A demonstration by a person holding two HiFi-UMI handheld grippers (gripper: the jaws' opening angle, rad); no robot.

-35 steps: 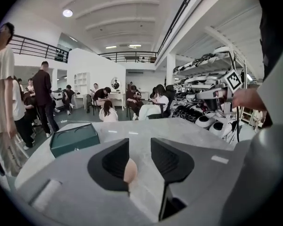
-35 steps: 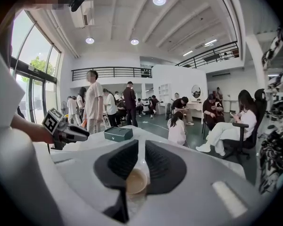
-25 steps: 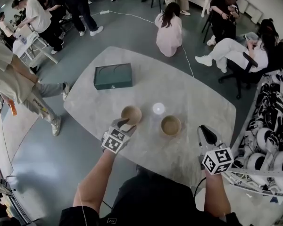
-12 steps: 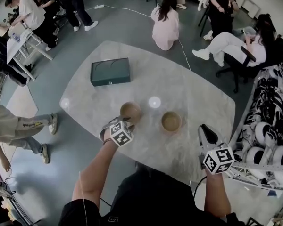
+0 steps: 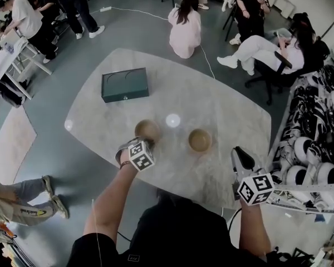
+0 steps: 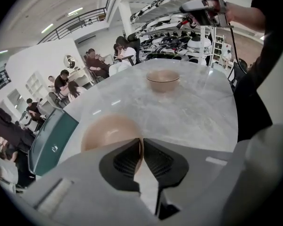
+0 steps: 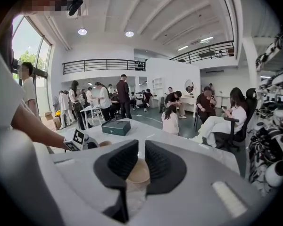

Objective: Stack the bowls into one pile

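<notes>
Left claw (image 6: 141, 144): the jaws have just been closing and now pinch the thin near rim of the left bowl (image 6: 108, 128). One pad sits inside the rim and one outside. In the head view this claw (image 5: 143, 142) points steeply down at the bowl's near edge.

Left bowl (image 5: 147, 128): round, tan, with a smooth inner surface that carries a soft sheen. It stands upright with nothing in it. It appears to rest on the table (image 5: 222, 110), though neither view confirms contact under its base.

Right claw (image 7: 141, 146): the jaws stand a narrow gap apart and grip nothing. The right bowl (image 7: 138, 172) shows through that gap, beyond the pads and clear of them. In the head view this claw (image 5: 237, 152) hovers over the table's near right edge, apart from both bowls.

Right bowl (image 5: 200, 140): same tan colour and round form, upright and empty. The left gripper view shows a darker line below its rim (image 6: 162, 79). It sits on the table beside the left bowl with a clear gap between them; the two are not stacked.

Table: pale grey marble pattern with rounded corners. A dark green box (image 5: 125, 84) lies flat on its far left part, well apart from the bowls.

Surroundings: several people sit or stand on the grey floor beyond the table.
</notes>
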